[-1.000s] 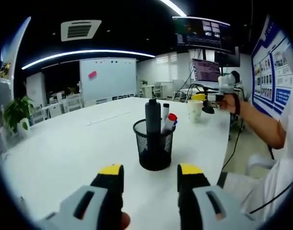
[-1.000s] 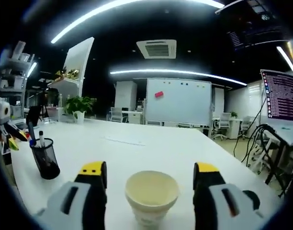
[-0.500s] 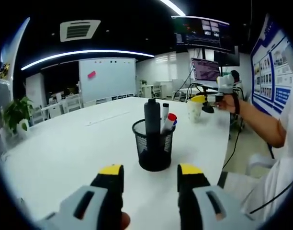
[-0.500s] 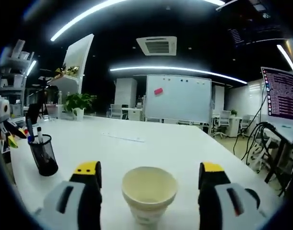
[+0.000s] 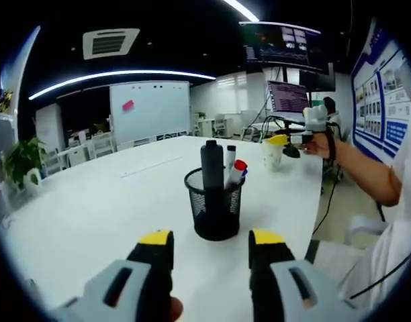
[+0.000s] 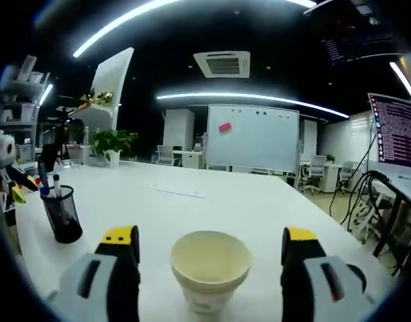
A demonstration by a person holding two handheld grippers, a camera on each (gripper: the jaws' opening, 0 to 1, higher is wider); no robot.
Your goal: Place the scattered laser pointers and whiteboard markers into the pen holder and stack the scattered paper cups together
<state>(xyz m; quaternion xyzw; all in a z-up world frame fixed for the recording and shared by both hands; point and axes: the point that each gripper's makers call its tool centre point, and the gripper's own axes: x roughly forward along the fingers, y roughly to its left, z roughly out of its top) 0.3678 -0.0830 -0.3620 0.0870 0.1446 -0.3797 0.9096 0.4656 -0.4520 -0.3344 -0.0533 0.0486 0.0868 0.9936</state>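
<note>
A black mesh pen holder (image 5: 215, 211) stands on the white table (image 5: 91, 208), holding a dark laser pointer (image 5: 210, 164) and whiteboard markers (image 5: 236, 171). My left gripper (image 5: 211, 245) is open just short of it, with nothing between its yellow-tipped fingers. Farther right, my right gripper (image 5: 286, 139) hovers at a cream paper cup (image 5: 272, 155). In the right gripper view that paper cup (image 6: 210, 272) stands upright between the widely spread jaws of my right gripper (image 6: 210, 236), which do not touch it. The pen holder (image 6: 62, 215) is at the far left there.
A person's arm (image 5: 356, 168) reaches in from the right. The table's near edge runs at the right beside a chair (image 5: 363, 231). A whiteboard (image 6: 252, 144), a potted plant (image 6: 111, 149) and a monitor (image 5: 288, 98) stand in the room behind.
The right gripper's jaws have spread a little wider around the paper cup. The left gripper and the pen holder are as before.
</note>
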